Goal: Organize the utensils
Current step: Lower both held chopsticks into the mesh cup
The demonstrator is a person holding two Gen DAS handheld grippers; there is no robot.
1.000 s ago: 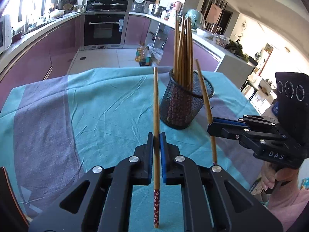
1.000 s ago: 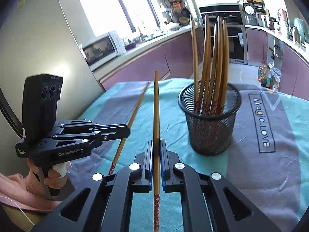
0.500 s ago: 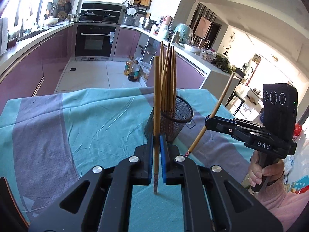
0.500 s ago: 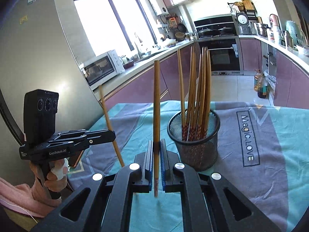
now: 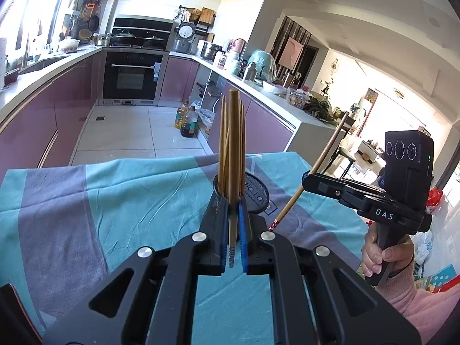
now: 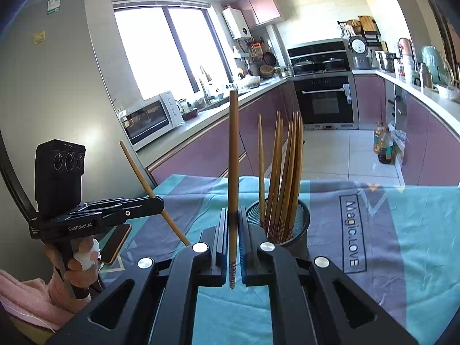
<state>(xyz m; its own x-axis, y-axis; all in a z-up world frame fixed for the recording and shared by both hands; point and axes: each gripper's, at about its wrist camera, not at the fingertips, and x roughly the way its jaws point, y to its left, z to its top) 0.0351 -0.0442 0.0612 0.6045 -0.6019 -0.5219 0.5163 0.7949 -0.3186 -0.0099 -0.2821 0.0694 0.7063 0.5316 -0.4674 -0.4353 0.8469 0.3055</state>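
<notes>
While each hand-held gripper [image 5: 233,224] [image 6: 233,230] pinches one chopstick [image 5: 234,155] [image 6: 233,172], the mesh holder [image 5: 256,192] sits half hidden.

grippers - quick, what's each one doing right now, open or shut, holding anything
Left gripper: shut on a chopstick, held clear of the table.
Right gripper: shut on another chopstick, also held clear of the table.

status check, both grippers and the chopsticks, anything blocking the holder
Left gripper shut on one chopstick. Right gripper shut on another chopstick. Both off the cloth; mesh holder already crowded with chopsticks, nothing else in the way.
</notes>
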